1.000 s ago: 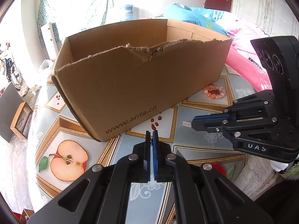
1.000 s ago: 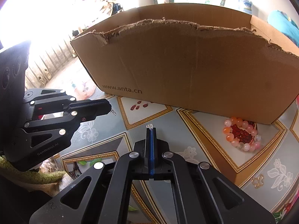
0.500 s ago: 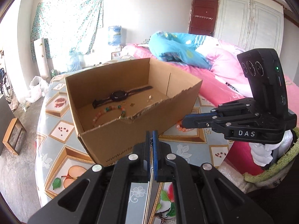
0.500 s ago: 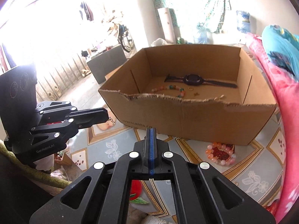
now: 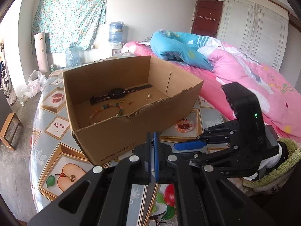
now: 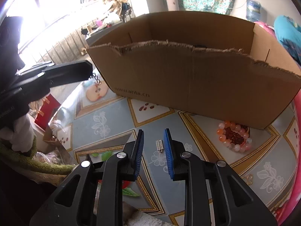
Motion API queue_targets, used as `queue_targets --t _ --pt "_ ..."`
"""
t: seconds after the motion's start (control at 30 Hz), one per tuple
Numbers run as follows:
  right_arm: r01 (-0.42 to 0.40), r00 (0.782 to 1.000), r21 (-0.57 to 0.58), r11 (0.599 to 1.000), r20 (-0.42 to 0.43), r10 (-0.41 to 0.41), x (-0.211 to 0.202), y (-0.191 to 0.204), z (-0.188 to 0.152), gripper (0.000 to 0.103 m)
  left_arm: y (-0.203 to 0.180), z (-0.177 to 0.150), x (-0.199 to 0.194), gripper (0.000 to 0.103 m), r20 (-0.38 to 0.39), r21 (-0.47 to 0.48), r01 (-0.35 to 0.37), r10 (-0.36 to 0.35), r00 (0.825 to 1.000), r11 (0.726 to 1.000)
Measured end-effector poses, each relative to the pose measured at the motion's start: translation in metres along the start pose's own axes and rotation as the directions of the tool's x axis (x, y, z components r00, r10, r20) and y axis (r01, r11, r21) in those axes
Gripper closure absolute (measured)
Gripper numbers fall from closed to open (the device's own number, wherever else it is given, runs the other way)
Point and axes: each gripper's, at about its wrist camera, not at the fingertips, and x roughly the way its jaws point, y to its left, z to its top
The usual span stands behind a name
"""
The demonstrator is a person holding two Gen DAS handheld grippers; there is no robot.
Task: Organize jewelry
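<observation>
A cardboard box (image 5: pixel 120 135) (image 6: pixel 188 79) stands on the fruit-patterned table. Inside it lie a black watch (image 5: pixel 117 93), a coloured bead bracelet (image 5: pixel 107 109) and small gold pieces (image 5: pixel 129 102). My left gripper (image 5: pixel 152 141) is shut on a thin dark chain (image 6: pixel 96 79) that dangles from its tip in front of the box. My right gripper (image 6: pixel 153 141) is open and low over the table, its fingers astride a small silver ribbed piece (image 6: pixel 159 145). A pink-orange bead bracelet (image 6: pixel 234 137) (image 5: pixel 185 125) lies by the box's right corner.
A pink bed with a blue quilt (image 5: pixel 178 47) runs along the table's right side. A red gift box (image 6: pixel 45 109) and bags sit on the floor to the left. A wooden stool (image 5: pixel 9 130) stands far left.
My right gripper has dropped low toward the table and opened around the silver piece. My left gripper has stayed raised and shut on the chain.
</observation>
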Motion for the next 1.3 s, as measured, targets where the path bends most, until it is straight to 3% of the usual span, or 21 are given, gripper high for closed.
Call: queue_targets --t 0.07,0.17,0.2,0.3,0.5,0.77,0.9,0.97,1.13,1.3 --pt "0.055 0.998 -0.041 0.998 -0.029 -0.056 0.014 0.005 -0.006 0.080 0.003 -0.004 0.004 0.101 -0.015 -0.016 -0.004 0.004 1.000 1.000" --pt "0.120 0.992 -0.112 0.986 -0.026 -0.124 0.020 0.014 -0.011 0.089 0.006 -0.008 0.007 0.101 -0.027 -0.028 -0.012 0.012 1.000 1.000" --pt "0.117 0.992 -0.119 0.986 -0.030 -0.121 0.020 0.016 -0.011 0.099 0.006 -0.008 0.008 0.101 -0.029 -0.029 -0.015 0.014 0.999 0.999" --pt "0.111 0.993 -0.105 0.988 -0.034 -0.115 0.019 0.015 -0.011 0.100 0.008 -0.010 0.009 0.101 -0.029 -0.033 -0.015 0.014 0.999 0.999" --pt "-0.002 0.999 0.065 0.998 -0.034 0.004 0.014 -0.014 -0.010 0.103 0.009 -0.010 0.009 0.101 -0.030 -0.026 -0.015 0.014 0.999 1.000" --pt "-0.155 0.987 0.272 0.950 0.002 0.161 0.011 -0.049 -0.014 0.103 0.013 -0.015 0.012 0.101 -0.040 -0.039 -0.022 0.020 0.999 0.999" --pt "-0.179 0.983 0.310 0.934 0.029 0.179 0.004 -0.059 -0.014 0.103 0.014 -0.018 0.014 0.101 -0.046 -0.045 -0.020 0.018 0.999 0.999" --pt "-0.164 0.986 0.279 0.946 0.028 0.163 -0.002 -0.058 -0.012 0.103 0.015 -0.020 0.017 0.101 -0.056 -0.050 -0.023 0.021 0.998 0.998" --pt "-0.014 0.998 0.075 0.997 -0.054 0.018 0.002 -0.032 -0.008 0.103 0.016 -0.022 0.021 0.101 -0.068 -0.063 -0.033 0.029 0.997 0.997" --pt "-0.012 0.998 -0.009 1.000 -0.064 0.012 0.008 -0.010 -0.005 0.103 0.018 -0.023 0.021 0.101 -0.065 -0.077 -0.044 0.039 0.997 0.996"
